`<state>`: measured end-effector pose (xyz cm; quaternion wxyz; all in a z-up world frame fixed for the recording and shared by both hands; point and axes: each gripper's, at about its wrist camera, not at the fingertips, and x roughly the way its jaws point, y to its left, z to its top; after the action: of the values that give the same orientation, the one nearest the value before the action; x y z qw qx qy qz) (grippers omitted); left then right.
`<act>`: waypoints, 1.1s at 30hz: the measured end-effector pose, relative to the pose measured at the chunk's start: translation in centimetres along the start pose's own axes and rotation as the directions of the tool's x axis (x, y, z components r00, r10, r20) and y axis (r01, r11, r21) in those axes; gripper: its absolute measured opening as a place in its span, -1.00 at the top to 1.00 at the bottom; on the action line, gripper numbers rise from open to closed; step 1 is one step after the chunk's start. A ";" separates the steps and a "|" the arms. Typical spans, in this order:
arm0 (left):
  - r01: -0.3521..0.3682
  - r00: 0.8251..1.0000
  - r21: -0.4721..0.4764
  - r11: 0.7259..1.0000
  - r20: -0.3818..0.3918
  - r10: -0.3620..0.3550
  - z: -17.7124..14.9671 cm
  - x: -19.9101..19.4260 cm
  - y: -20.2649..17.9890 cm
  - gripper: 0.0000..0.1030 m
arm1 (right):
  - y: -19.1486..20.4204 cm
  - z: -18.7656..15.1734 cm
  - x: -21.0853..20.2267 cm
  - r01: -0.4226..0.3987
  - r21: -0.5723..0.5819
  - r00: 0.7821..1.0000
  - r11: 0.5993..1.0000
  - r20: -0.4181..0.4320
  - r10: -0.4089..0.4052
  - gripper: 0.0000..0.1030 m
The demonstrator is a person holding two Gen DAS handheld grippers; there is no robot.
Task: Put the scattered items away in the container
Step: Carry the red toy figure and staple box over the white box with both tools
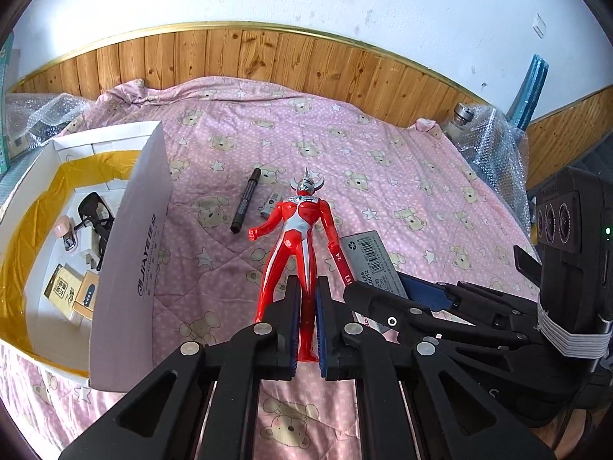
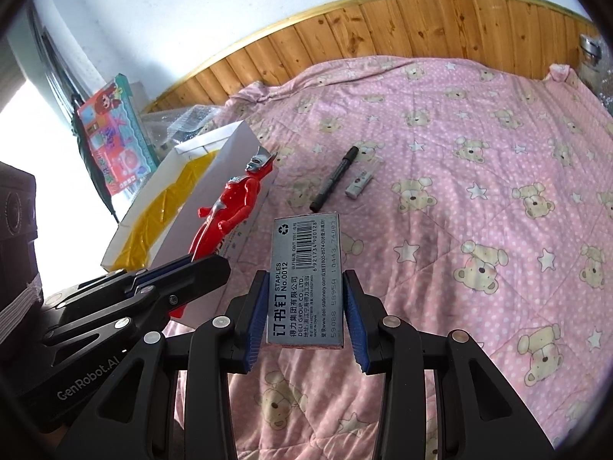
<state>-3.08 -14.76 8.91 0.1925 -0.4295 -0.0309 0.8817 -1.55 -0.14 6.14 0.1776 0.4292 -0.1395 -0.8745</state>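
My left gripper (image 1: pixel 308 287) is shut on the legs of a red and silver toy figure (image 1: pixel 297 230), which points away from me above the pink quilt. In the right wrist view the figure (image 2: pixel 233 207) hangs beside the white box (image 2: pixel 230 142) with yellow lining. My right gripper (image 2: pixel 305 280) is shut on a grey staples box (image 2: pixel 306 268), barcode side up. A black marker (image 1: pixel 245 200) and a small white eraser-like piece (image 1: pixel 272 203) lie on the quilt beyond the figure. The white box (image 1: pixel 130 237) stands to the left and holds sunglasses (image 1: pixel 95 214) and small packets.
The pink bear-print quilt (image 2: pixel 479 191) spreads far to the right and back. Wooden panelling (image 1: pixel 268 57) borders the bed. Bubble wrap and a metal bottle (image 1: pixel 461 115) sit at the back right. A colourful toy carton (image 2: pixel 115 138) leans behind the white box.
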 end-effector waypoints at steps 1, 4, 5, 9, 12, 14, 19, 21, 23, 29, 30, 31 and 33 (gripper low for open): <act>-0.001 1.000 0.000 1.000 0.005 0.001 0.0 -0.3 0.0 0.85 | 0.2 0.0 -0.2 -0.001 -0.003 1.000 1.000 0.003 0.001 0.23; -0.002 1.000 0.001 1.000 0.022 0.002 -0.1 -1.2 -0.1 0.85 | 0.8 0.0 -0.7 -0.005 -0.015 1.000 1.000 0.011 0.006 0.23; -0.001 1.000 0.001 1.000 0.028 0.001 -0.1 -1.6 0.0 0.85 | 1.0 0.0 -0.8 -0.006 -0.020 1.000 1.000 0.013 0.007 0.23; -0.003 0.999 -0.006 1.000 0.051 0.003 -0.4 -2.9 0.2 0.85 | 2.1 -0.1 -1.2 -0.011 -0.041 1.000 0.999 0.019 0.012 0.23; -0.006 0.998 -0.013 1.000 0.066 0.007 -0.6 -3.8 0.6 0.85 | 3.1 -0.3 -1.6 -0.016 -0.059 1.000 0.998 0.023 0.017 0.23; -0.008 0.997 -0.019 1.000 0.074 0.009 -0.8 -4.3 1.0 0.85 | 3.7 -0.4 -1.8 -0.019 -0.067 0.999 0.998 0.025 0.021 0.23; -0.012 0.995 -0.032 0.999 0.094 0.015 -1.4 -5.7 1.8 0.85 | 4.9 -0.7 -2.2 -0.023 -0.085 0.999 0.996 0.028 0.026 0.23; -0.012 0.995 -0.036 0.999 0.101 0.016 -1.6 -6.2 2.1 0.85 | 5.4 -0.8 -2.3 -0.024 -0.092 0.999 0.995 0.028 0.027 0.23; -0.013 0.994 -0.041 0.999 0.109 0.018 -1.8 -6.7 2.5 0.85 | 6.0 -0.9 -2.4 -0.024 -0.100 0.999 0.995 0.029 0.027 0.23; -0.019 0.990 -0.069 0.997 0.137 0.029 -2.2 -8.2 4.0 0.85 | 7.8 -0.8 -2.5 -0.026 -0.130 0.999 0.991 0.029 0.030 0.23; -0.019 0.989 -0.075 0.997 0.143 0.030 -2.3 -8.5 4.3 0.85 | 8.1 -0.8 -2.5 -0.027 -0.136 0.999 0.990 0.030 0.031 0.23; -0.021 0.988 -0.081 0.996 0.148 0.032 -2.3 -8.7 4.6 0.85 | 8.5 -0.7 -2.5 -0.028 -0.143 0.999 0.989 0.031 0.033 0.23; -0.021 0.987 -0.094 0.995 0.157 0.036 -2.3 -9.2 5.3 0.85 | 9.3 -0.5 -2.5 -0.031 -0.157 0.999 0.987 0.032 0.036 0.23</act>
<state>2.18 -23.30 13.15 0.1568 -0.3671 -0.0807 0.9133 2.04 -7.45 11.24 0.2228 0.3962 -0.0809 -0.8870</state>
